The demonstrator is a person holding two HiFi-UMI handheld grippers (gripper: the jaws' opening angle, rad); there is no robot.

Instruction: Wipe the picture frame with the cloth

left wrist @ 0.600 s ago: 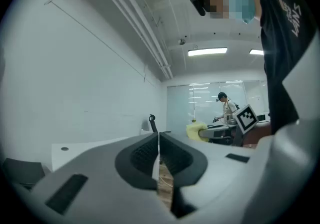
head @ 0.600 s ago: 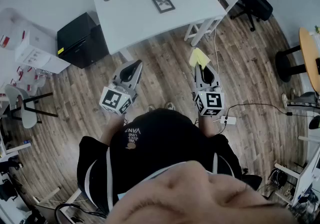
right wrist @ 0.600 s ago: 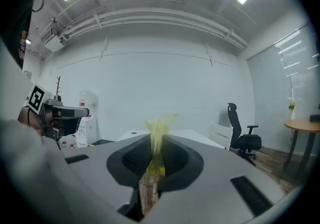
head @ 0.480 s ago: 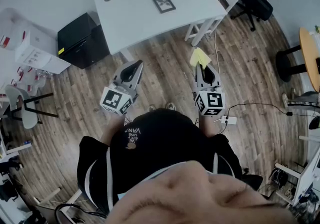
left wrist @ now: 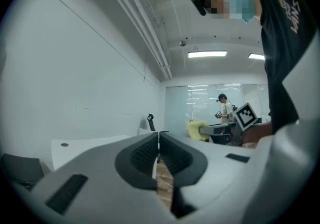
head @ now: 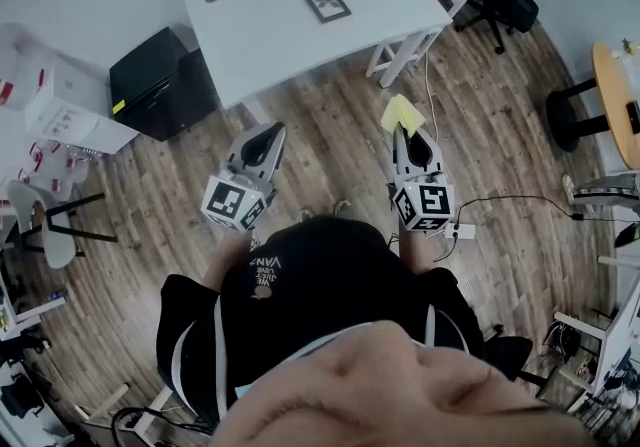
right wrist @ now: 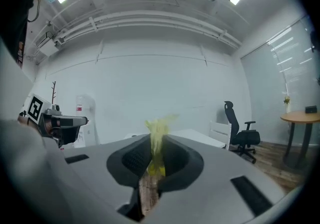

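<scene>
Barely anything shifts: right gripper [head: 409,138] stays clamped on yellow cloth [head: 400,113]; left gripper [head: 266,133] closed, empty; picture frame [head: 326,4] at twelve o'clock, unreached.

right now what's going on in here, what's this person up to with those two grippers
A person stands on the wooden floor with a gripper in each hand, facing a white table. The right gripper is shut on a yellow cloth. The left gripper is shut with nothing in it. The picture frame lies flat on the table, and both grippers are short of the table, so no wiping has begun yet.
</scene>
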